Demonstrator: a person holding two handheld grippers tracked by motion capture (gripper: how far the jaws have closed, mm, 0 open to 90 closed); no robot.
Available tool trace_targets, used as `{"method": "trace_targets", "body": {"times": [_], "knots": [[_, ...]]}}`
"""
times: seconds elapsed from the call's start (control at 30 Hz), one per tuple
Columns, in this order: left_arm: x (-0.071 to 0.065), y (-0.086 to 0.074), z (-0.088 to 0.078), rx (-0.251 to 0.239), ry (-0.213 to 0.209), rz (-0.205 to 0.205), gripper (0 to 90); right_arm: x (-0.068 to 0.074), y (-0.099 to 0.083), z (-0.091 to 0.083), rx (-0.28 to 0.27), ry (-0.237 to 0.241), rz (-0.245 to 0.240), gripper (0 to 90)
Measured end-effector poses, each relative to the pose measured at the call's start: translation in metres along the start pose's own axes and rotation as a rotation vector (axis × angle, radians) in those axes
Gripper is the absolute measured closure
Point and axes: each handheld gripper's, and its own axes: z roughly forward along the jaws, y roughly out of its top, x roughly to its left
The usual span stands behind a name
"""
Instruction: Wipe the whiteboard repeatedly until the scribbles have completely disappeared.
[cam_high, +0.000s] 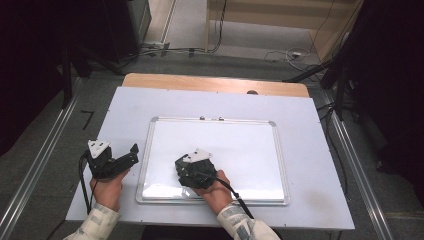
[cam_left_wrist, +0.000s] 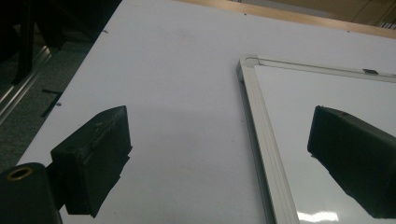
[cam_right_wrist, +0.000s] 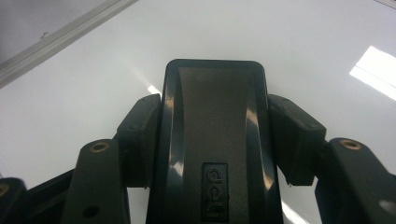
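1. The step in hand looks like wiping: the right gripper (cam_high: 192, 167) has its jaws clenched on a black eraser (cam_right_wrist: 215, 140), 1 pad pressing each long side in the right gripper view, and it holds that eraser over the whiteboard (cam_high: 250, 145).
2. The eraser sits at about 7 o'clock on the board's white face, near the lower-left corner; whether its underside touches the surface I cannot tell.
3. The left gripper (cam_high: 125, 157) rests on the table (cam_high: 310, 200) just beside the board's left frame, at 9 o'clock of the eraser. Its jaws stand released and wide apart, with nothing between them.
4. Next, I judge, the eraser should be pressed flat and swept toward 3 o'clock, while the left gripper could steady the frame.
5. The board looks clean. Only the raised aluminium frame (cam_left_wrist: 261, 135) stands in the way at the edges.
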Motion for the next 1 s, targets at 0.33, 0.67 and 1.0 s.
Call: {"method": "trace_targets", "body": {"times": [0.33, 0.67, 1.0], "knots": [[0.000, 0.000, 0.000, 0.002, 0.002, 0.001, 6.5, -0.019, -0.012, -0.012, 0.003, -0.014, 0.010, 38.6], [0.000, 0.000, -0.001, -0.001, 0.001, -0.001, 6.5, -0.036, -0.021, -0.022, 0.007, -0.036, 0.031, 38.6], [-0.001, 0.000, -0.001, 0.000, 0.002, 0.001, 6.5, -0.068, -0.039, -0.041, 0.010, -0.081, 0.072, 38.6]]}}
